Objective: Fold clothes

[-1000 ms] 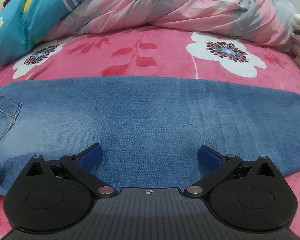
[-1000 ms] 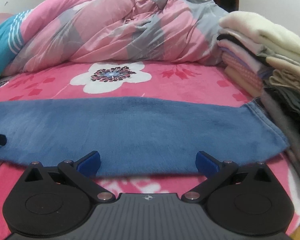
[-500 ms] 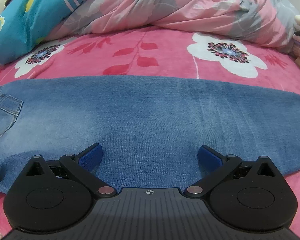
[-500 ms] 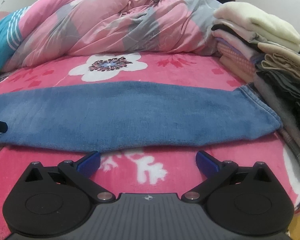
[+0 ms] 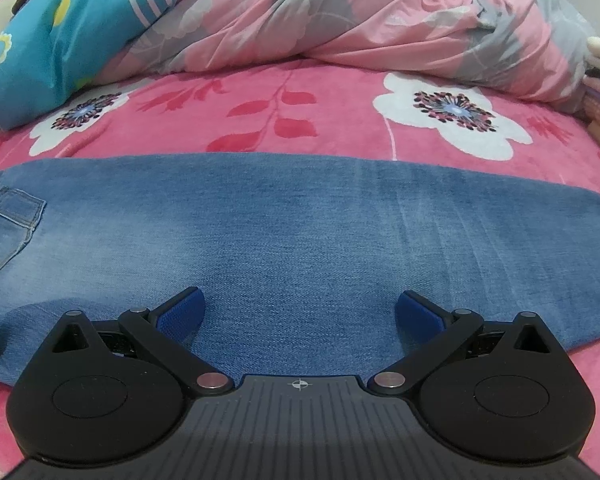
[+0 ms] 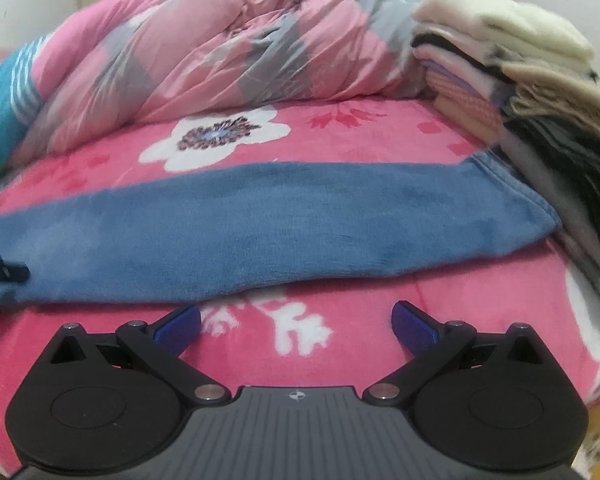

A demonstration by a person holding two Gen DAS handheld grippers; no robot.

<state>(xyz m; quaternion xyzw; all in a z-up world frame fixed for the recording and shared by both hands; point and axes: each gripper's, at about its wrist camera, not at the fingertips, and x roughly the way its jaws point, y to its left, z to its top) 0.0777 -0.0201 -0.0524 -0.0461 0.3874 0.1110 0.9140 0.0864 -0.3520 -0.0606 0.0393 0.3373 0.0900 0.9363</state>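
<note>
left gripper spread wide, lower frame, over faded denim jeans | right gripper spread wide, empty, above plush floral blanket | folded stack upper right

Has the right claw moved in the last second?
Yes. The right claw has pulled back toward the person: its fingertips, earlier over the jeans, now sit open over the bare pink blanket.
</note>
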